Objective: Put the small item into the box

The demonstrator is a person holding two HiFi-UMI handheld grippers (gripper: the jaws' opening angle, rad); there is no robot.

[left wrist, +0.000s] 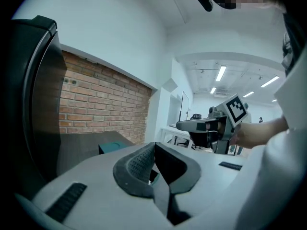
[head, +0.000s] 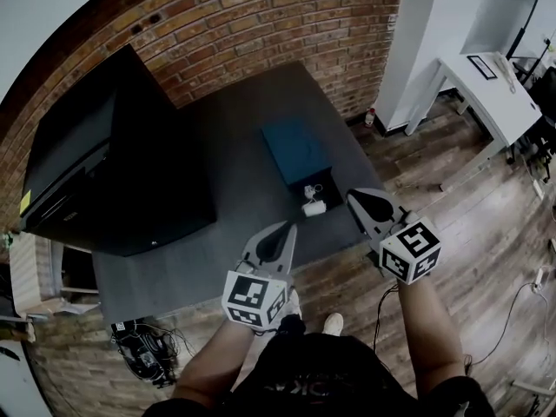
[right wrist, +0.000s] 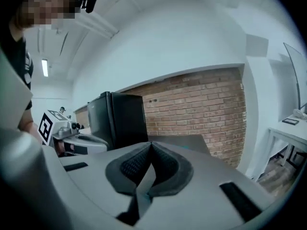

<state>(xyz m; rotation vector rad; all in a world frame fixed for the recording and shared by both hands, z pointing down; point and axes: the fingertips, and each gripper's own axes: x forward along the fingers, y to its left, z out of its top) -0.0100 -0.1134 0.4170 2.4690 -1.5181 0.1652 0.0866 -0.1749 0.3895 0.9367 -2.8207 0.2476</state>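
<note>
Both grippers closed and empty above the mat, item waiting by the box

The small white item [head: 314, 208] lies on the dark mat [head: 217, 146] at the box's [head: 294, 148] 6 o'clock edge, just beside it, with a 2nd pale bit too small to make out at the item's 12 o'clock. The left gripper [head: 285, 228] and right gripper [head: 360, 200] hang clear of the mat with their jaws pressed together and nothing between them. The item sits between the 2, at about 10 o'clock from the right one. It looks light and probably hard plastic, so likely to skid or tip if nudged. It is best pinched across its short middle with the ribbed pads squeezing gently. What it is made of cannot be told from here
</note>
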